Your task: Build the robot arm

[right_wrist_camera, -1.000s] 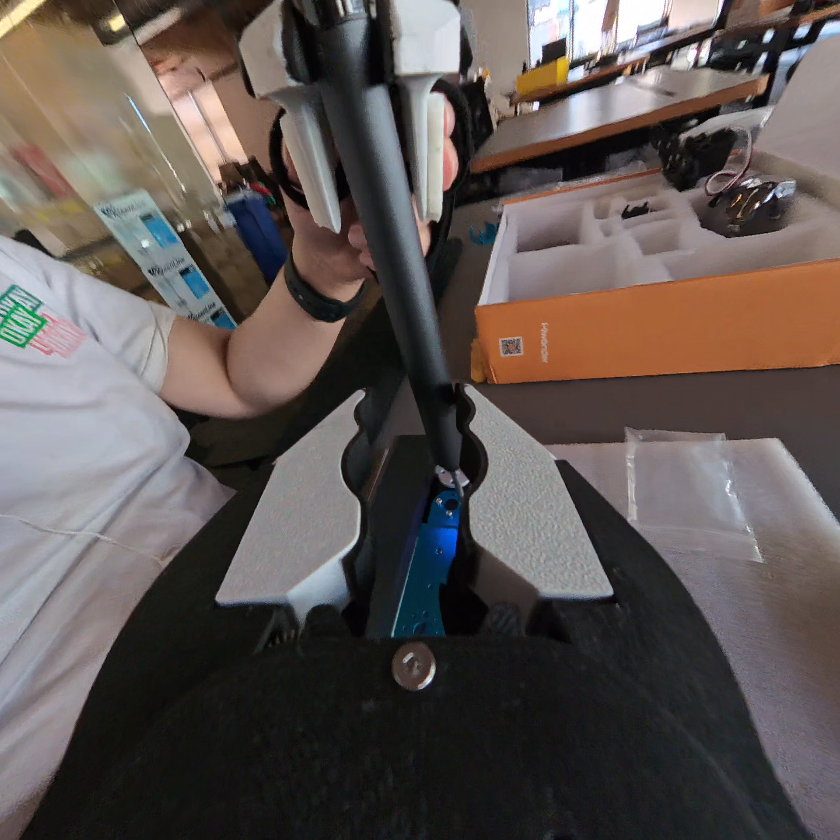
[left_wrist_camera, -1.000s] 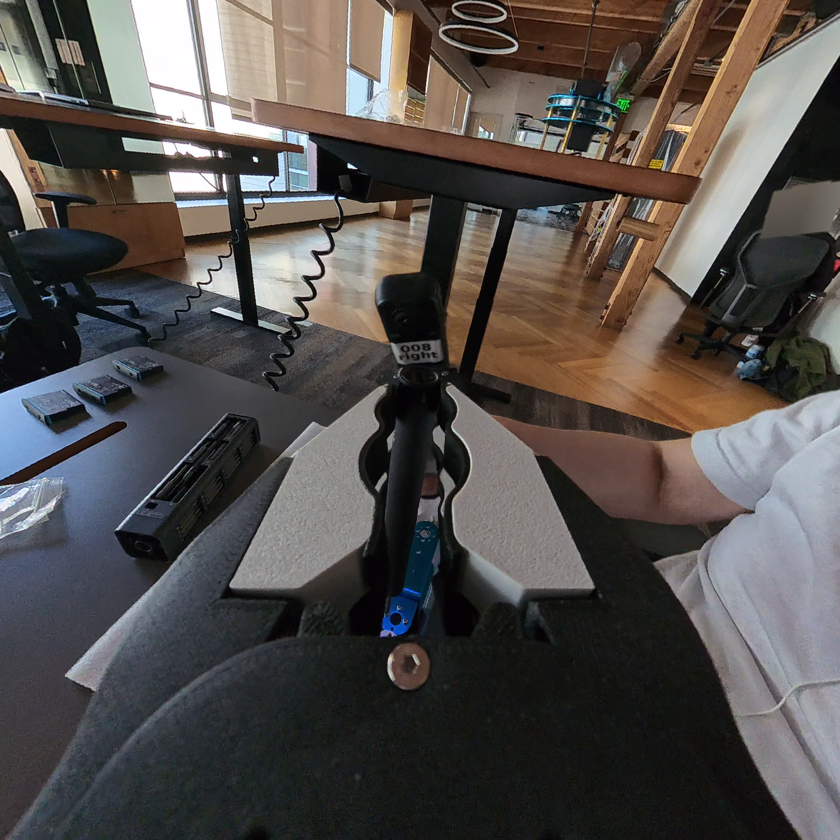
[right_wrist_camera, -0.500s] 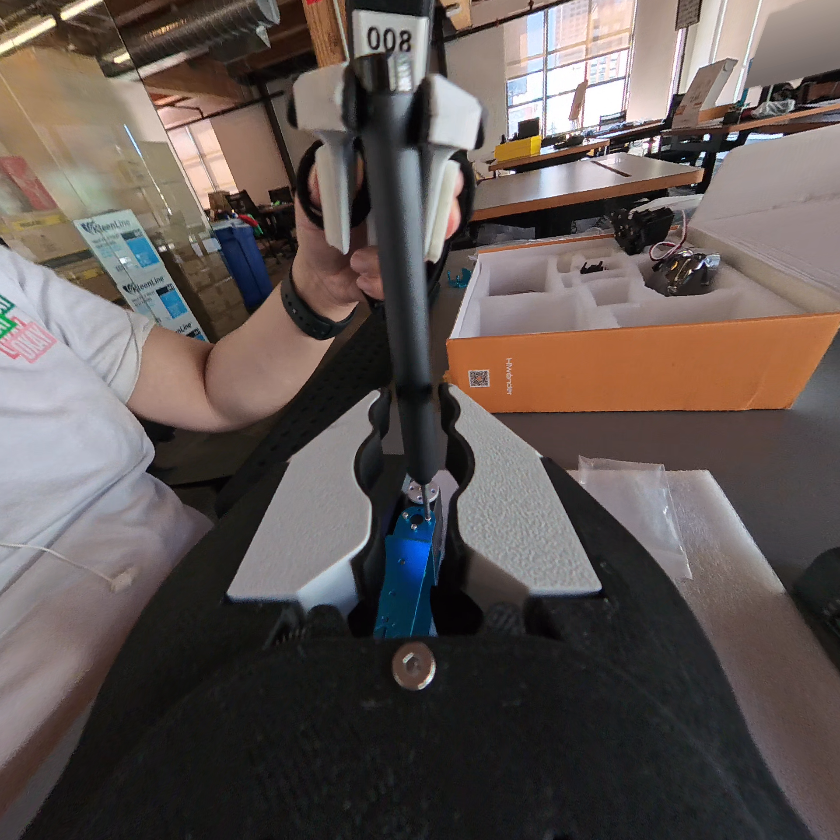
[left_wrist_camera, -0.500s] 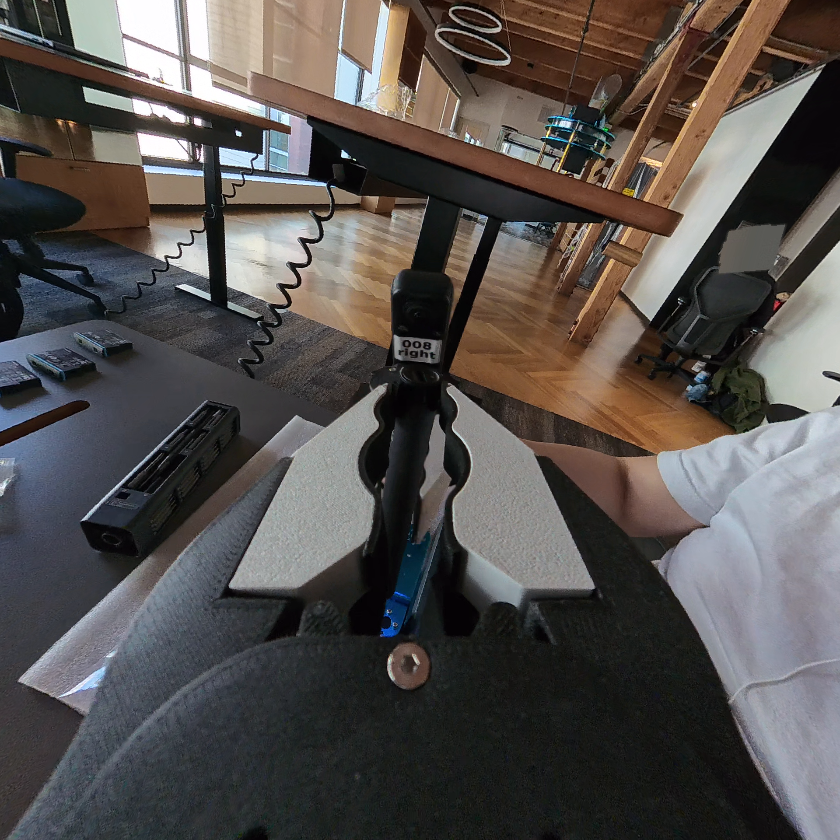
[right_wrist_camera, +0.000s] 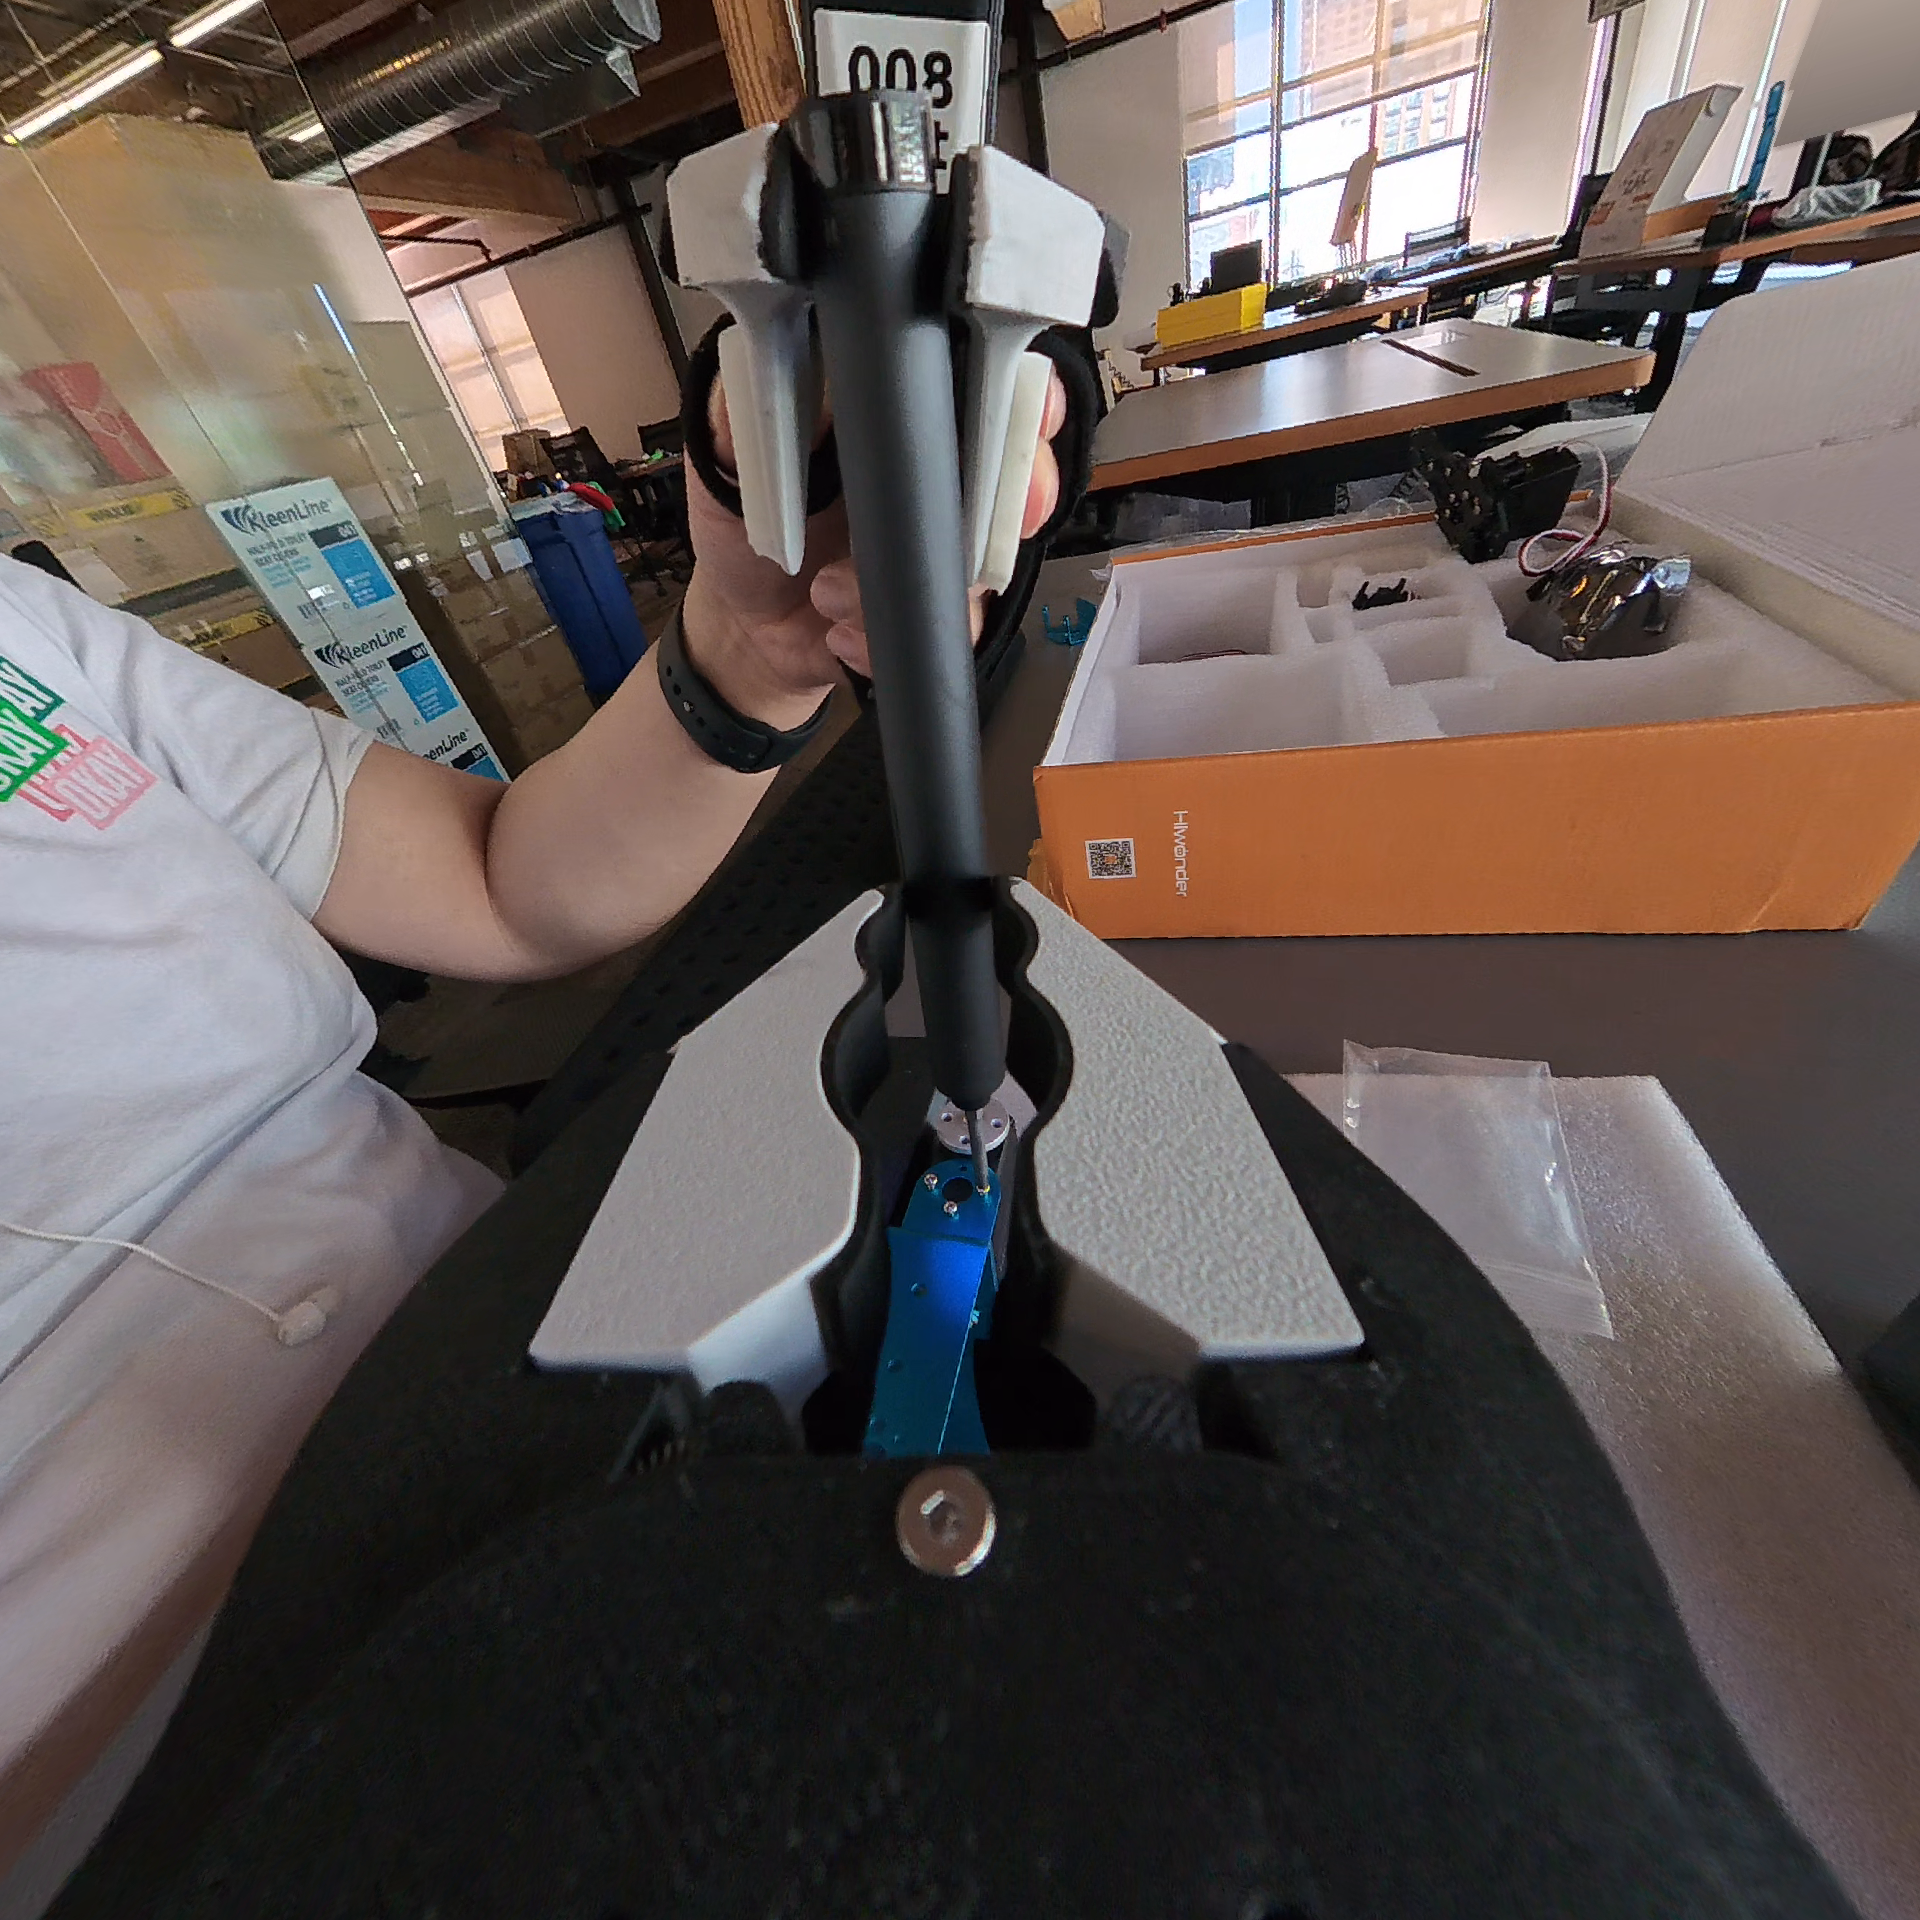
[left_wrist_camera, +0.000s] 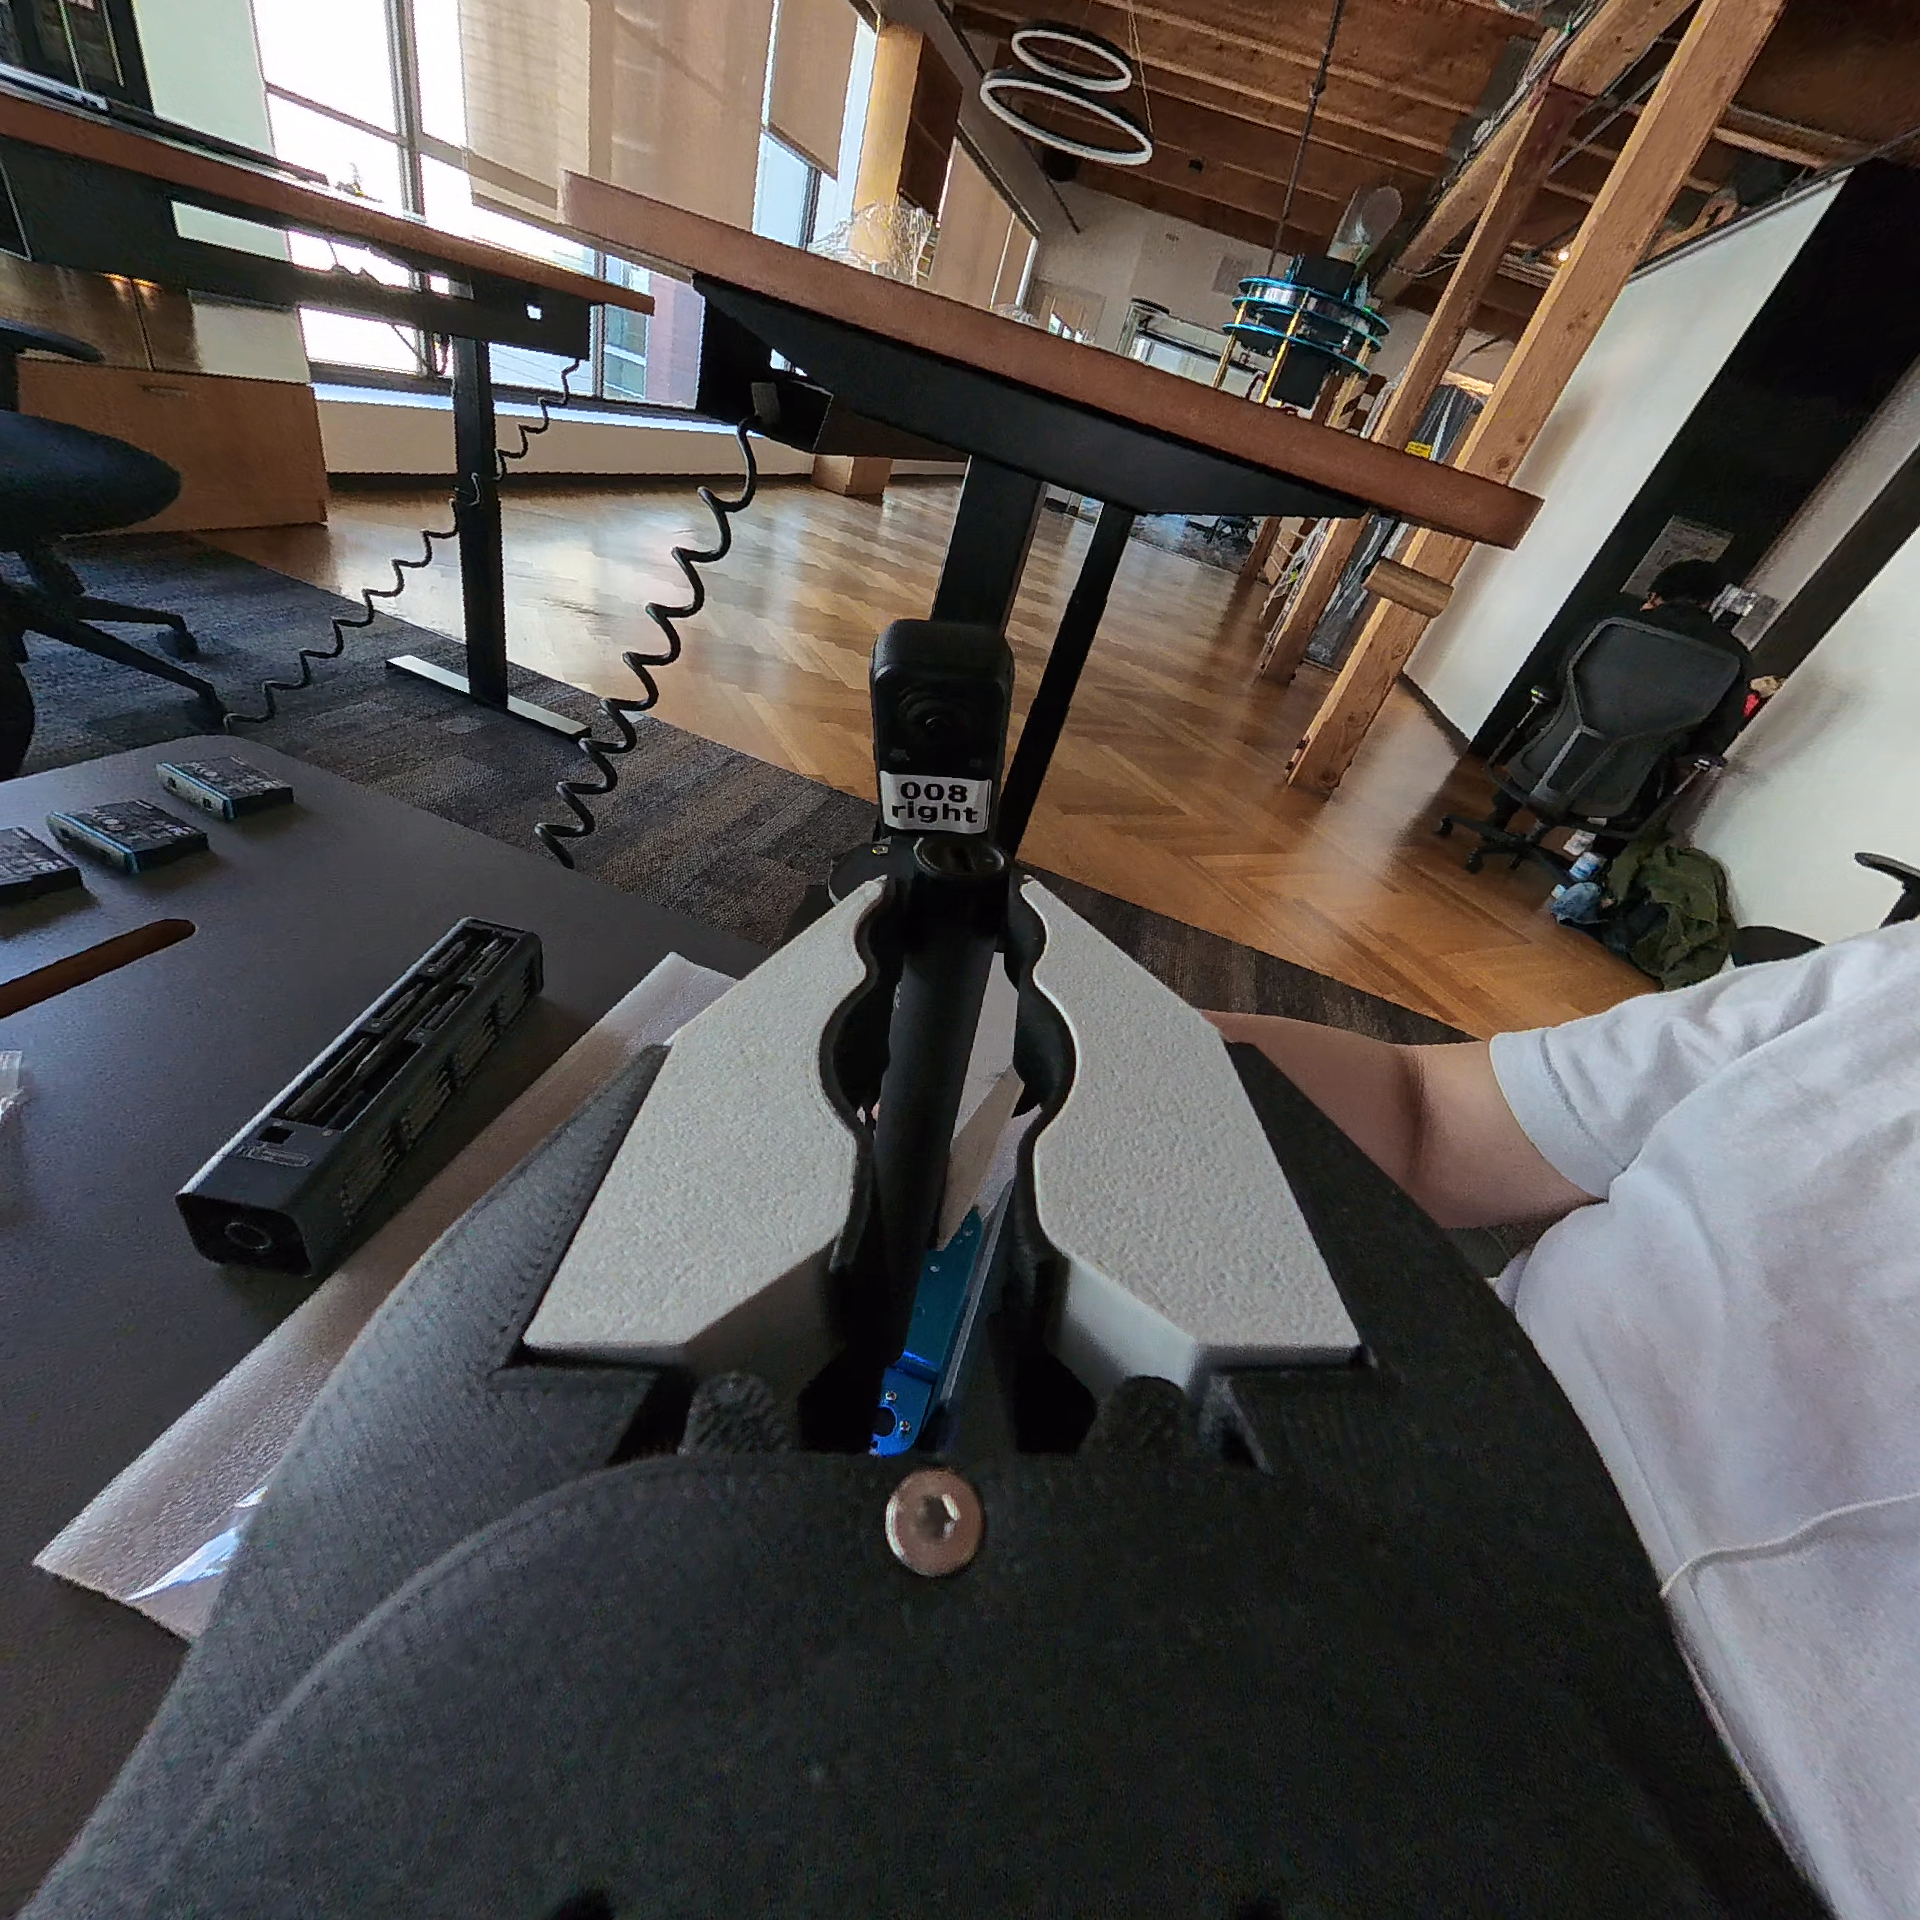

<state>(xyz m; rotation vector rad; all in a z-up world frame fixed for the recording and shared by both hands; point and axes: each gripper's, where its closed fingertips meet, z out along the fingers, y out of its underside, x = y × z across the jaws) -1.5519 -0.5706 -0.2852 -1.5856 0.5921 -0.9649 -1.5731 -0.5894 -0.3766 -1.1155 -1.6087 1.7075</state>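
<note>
1. We see the left tool (left_wrist_camera: 951, 888) clenched on a black screwdriver (right_wrist_camera: 914, 520). Its white fingers (right_wrist_camera: 764, 468) press the upper shaft from both sides.
2. The right tool (right_wrist_camera: 945, 894) grips a blue bracket (right_wrist_camera: 935, 1299) directly below the screwdriver's tip, and the bit rests on a small screw at the bracket's top edge.
3. A silver hub (right_wrist_camera: 966, 1117) sits just behind that tip. The dark body it belongs to is mostly hidden by the fingers, so we cannot make it out.
4. From the left wrist, only a sliver of the bracket shows beside the screwdriver, and the tip and screw are hidden. Of the right tool we see little but its camera housing.
5. Only the right wrist view shows, right of the screwdriver, an orange box (right_wrist_camera: 1455, 821) with white foam compartments and a clear bag (right_wrist_camera: 1475, 1174) on a foam sheet (right_wrist_camera: 1714, 1299). The box is cut off at the frame edge.
6. Only the left wrist view shows, left of the screwdriver, a long black case (left_wrist_camera: 364, 1101) on the dark tabletop (left_wrist_camera: 260, 935), with small flat packs (left_wrist_camera: 125, 831) farther left.
</note>
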